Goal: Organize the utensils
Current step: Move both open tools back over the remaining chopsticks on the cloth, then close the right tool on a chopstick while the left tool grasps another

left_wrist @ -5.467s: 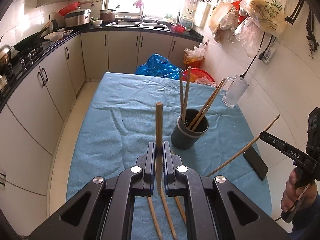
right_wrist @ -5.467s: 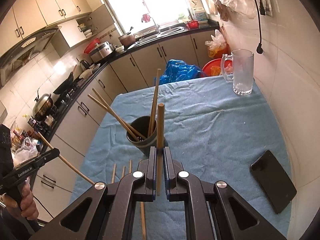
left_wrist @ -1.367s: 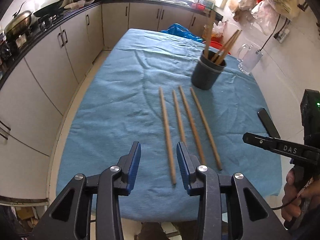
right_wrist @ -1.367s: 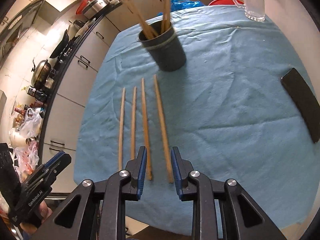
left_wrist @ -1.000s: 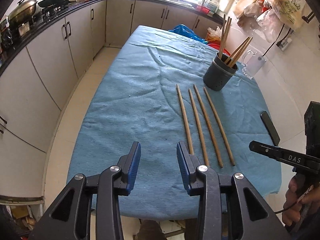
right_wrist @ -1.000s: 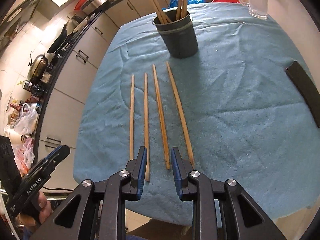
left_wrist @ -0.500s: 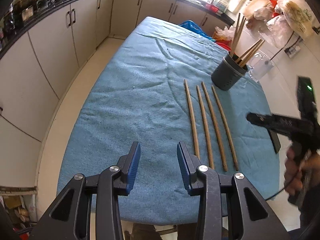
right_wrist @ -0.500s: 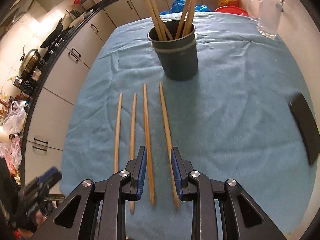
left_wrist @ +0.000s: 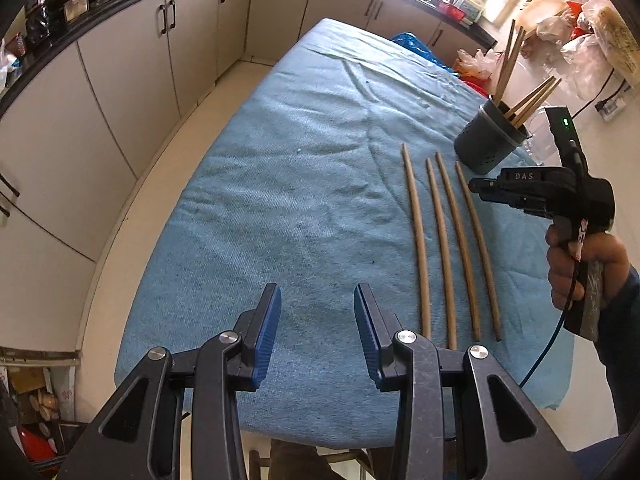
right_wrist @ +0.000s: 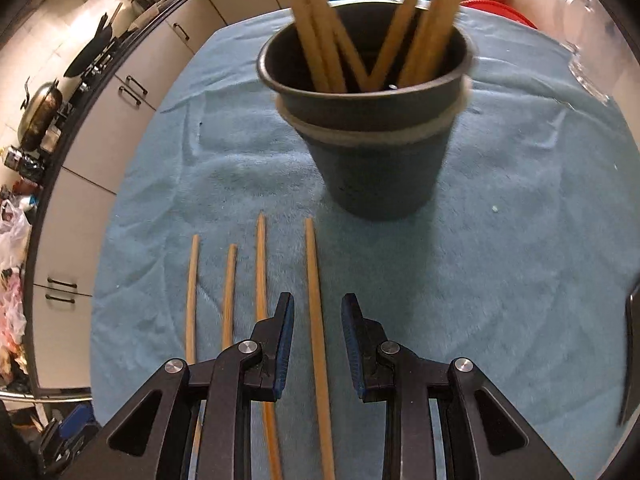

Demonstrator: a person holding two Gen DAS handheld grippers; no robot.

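Several wooden chopsticks (left_wrist: 440, 236) lie side by side on the blue cloth (left_wrist: 280, 184); they also show in the right wrist view (right_wrist: 260, 272). A dark cup (right_wrist: 380, 160) holds several more chopsticks upright; in the left wrist view the cup (left_wrist: 488, 144) stands beyond the row. My right gripper (right_wrist: 316, 316) is open and low over the row, its jaws on either side of the rightmost chopstick (right_wrist: 314, 280). My left gripper (left_wrist: 316, 304) is open and empty over the near edge of the cloth, left of the row.
A glass mug (right_wrist: 584, 32) stands at the far right of the table. A black phone (right_wrist: 630, 356) lies at the right edge. Kitchen cabinets (left_wrist: 120, 72) and a stove counter run along the left. Plastic bags (left_wrist: 580, 32) hang on the right wall.
My right gripper has moved forward and down toward the cup and now straddles the rightmost chopstick. My left gripper has drifted a little left and stays open.
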